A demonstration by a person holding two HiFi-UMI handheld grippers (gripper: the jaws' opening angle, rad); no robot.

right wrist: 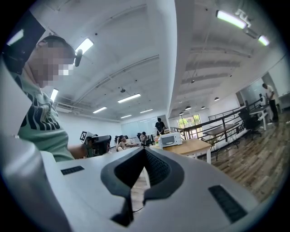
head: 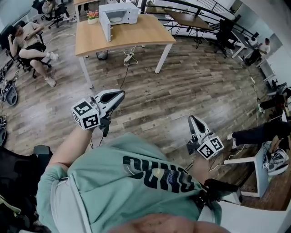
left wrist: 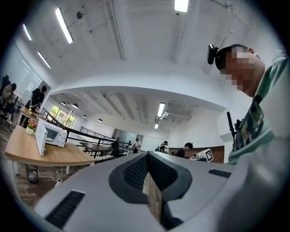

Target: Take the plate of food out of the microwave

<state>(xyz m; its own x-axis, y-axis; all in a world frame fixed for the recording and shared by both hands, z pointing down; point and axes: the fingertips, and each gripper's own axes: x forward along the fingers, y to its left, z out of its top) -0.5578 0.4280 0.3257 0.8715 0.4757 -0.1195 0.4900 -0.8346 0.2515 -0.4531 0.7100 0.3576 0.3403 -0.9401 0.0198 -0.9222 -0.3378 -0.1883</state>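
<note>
The white microwave (head: pixel 119 12) stands at the far end of a wooden table (head: pixel 136 34), several steps ahead of me. Its door (head: pixel 105 26) hangs open to the left, and a pale round shape inside may be the plate. My left gripper (head: pixel 120 95) is held up at chest height, pointing towards the table, shut and empty. My right gripper (head: pixel 191 119) is lower at my right side, also shut with nothing in it. The microwave (left wrist: pixel 52 134) is small and far off in the left gripper view; the microwave (right wrist: pixel 170 139) is just as distant in the right gripper view.
Wooden floor lies between me and the table. A flower pot (head: pixel 92 16) sits beside the microwave. A power strip (head: pixel 128 58) and cables lie under the table. A seated person (head: pixel 29 43) is at the far left. A white stool (head: pixel 257 169) stands at my right.
</note>
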